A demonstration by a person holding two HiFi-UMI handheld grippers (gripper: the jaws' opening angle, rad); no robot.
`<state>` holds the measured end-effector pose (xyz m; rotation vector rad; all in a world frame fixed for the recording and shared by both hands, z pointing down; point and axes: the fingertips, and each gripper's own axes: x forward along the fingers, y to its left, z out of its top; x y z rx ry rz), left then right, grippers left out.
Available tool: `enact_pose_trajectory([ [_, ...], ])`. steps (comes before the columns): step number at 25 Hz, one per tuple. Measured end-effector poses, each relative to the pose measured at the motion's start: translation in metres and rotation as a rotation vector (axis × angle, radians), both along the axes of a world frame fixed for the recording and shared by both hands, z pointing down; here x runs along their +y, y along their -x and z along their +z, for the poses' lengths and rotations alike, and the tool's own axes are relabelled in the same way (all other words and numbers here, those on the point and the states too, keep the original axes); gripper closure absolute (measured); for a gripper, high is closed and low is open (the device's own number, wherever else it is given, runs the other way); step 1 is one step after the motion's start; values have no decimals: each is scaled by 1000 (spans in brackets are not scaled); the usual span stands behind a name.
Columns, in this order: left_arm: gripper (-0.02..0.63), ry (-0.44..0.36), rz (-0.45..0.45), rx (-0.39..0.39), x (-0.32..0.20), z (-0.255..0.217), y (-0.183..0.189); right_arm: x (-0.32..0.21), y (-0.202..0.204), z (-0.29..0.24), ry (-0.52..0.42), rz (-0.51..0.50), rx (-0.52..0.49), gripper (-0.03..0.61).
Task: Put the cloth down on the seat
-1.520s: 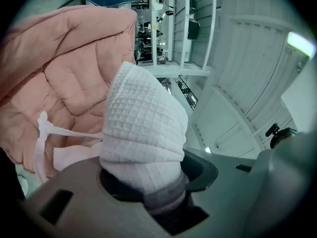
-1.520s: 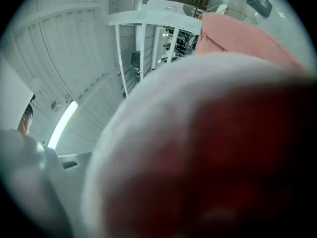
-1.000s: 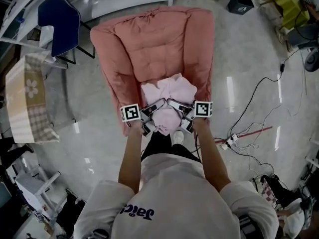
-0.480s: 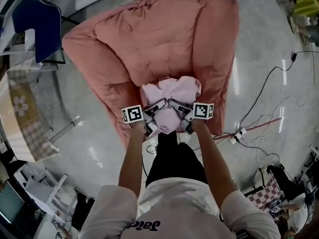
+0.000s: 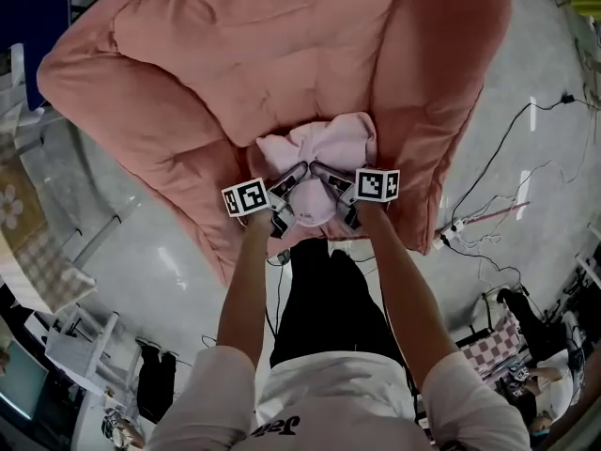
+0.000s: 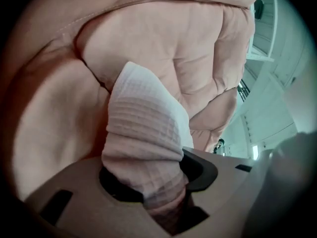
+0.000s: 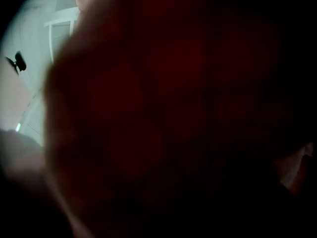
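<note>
We wore a white T-shirt (image 5: 347,407) with dark lettering and black legwear (image 5: 315,299); our left gripper (image 5: 285,195) and right gripper (image 5: 335,194) bore black-and-white marker cubes (image 5: 244,197).

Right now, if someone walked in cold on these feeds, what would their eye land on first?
The big pink armchair fills the top of the head view, a pale pink cloth bunched over its seat front. The left gripper is clamped on a ribbed fold of that cloth. The right gripper sits at the bundle too, but its own view is nearly all dark, something reddish against the lens.
</note>
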<state>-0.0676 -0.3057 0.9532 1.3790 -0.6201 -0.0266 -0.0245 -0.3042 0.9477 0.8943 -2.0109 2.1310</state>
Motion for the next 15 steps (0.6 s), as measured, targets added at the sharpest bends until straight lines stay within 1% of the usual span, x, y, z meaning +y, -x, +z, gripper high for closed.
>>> enact_pose_trajectory([
  [3,417,15,12,-45,7,2,5,7,2,3,4,5,30,327],
  [8,402,54,13,-82,8,28,8,8,1,28,30,30,63,318],
  [12,351,107,-12,-97,8,41,8,6,-8,38,48,53,90,300],
  [15,319,134,-12,-138,12,42,14,10,-15,42,72,67,163,274],
])
